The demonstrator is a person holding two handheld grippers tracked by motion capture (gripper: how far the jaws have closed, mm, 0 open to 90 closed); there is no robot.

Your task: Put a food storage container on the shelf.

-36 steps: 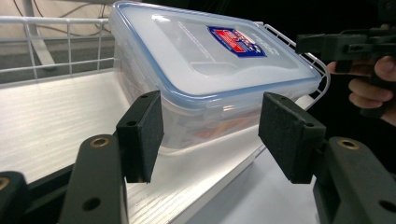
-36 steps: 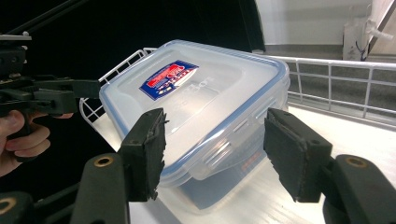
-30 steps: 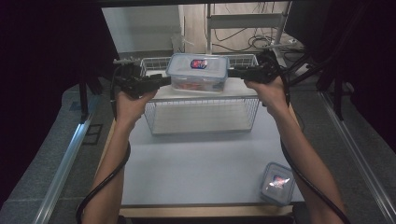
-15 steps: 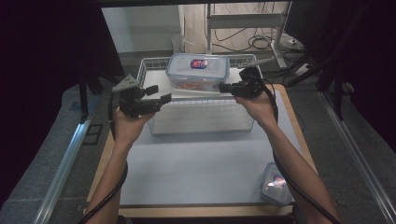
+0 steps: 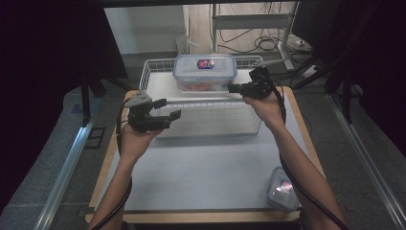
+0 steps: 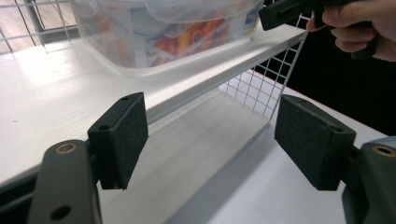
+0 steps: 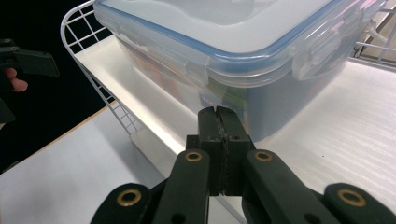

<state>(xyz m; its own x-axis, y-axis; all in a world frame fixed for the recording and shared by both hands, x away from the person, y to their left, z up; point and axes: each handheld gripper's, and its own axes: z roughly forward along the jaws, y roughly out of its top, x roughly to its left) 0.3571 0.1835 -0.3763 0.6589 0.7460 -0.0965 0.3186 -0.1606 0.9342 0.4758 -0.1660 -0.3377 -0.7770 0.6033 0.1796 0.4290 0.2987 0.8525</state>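
Two grippers beside a lidded container (image 5: 205, 73) on a wire rack (image 5: 206, 112).
Left gripper (image 5: 165, 109) has been opening, empty, left of the container; right gripper (image 5: 231, 88) closed, empty, at its right end.

The high view is dim and soft, its borders black; light falls on the bench (image 5: 201, 167). Glare whitens the shelf (image 6: 42, 88) in both gripper views, where the near tongs blur slightly.
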